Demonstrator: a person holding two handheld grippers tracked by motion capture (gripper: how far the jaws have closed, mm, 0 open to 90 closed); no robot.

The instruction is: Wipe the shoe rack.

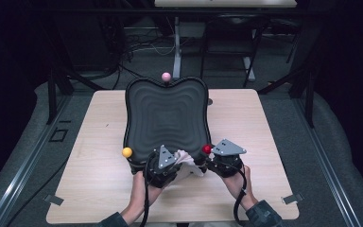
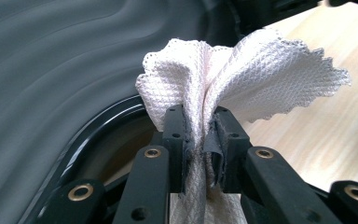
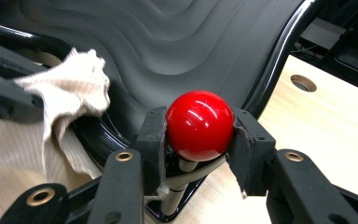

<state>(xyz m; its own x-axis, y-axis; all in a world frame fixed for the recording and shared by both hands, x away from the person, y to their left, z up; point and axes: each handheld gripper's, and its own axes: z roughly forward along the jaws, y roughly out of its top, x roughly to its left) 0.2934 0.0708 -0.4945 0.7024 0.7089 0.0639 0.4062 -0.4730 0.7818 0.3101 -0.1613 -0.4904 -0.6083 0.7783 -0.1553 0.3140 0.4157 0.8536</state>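
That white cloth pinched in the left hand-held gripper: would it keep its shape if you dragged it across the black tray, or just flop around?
Probably flop. The white cloth bunches and fans out in soft folds above the left hand-held gripper, so it looks limp and light. Its waffle weave seems grippy rather than slippery, so it would likely drag along the ridged black tray and crumple, not slide stiffly.

Setting: laboratory or test bay, dimly lit. Evidence: one pale wood-grain square table (image 1: 246, 142) standing on grey carpeted floor (image 1: 340, 137); black metal frame posts (image 1: 52, 94) around the work area; loose black cables (image 1: 137, 45) lying on the floor behind the table; white desk leg (image 1: 177, 45) and black metal stand (image 1: 227, 47) in the background; grey tape markers (image 1: 54, 199) at the table's near corners. No domestic furnishings.
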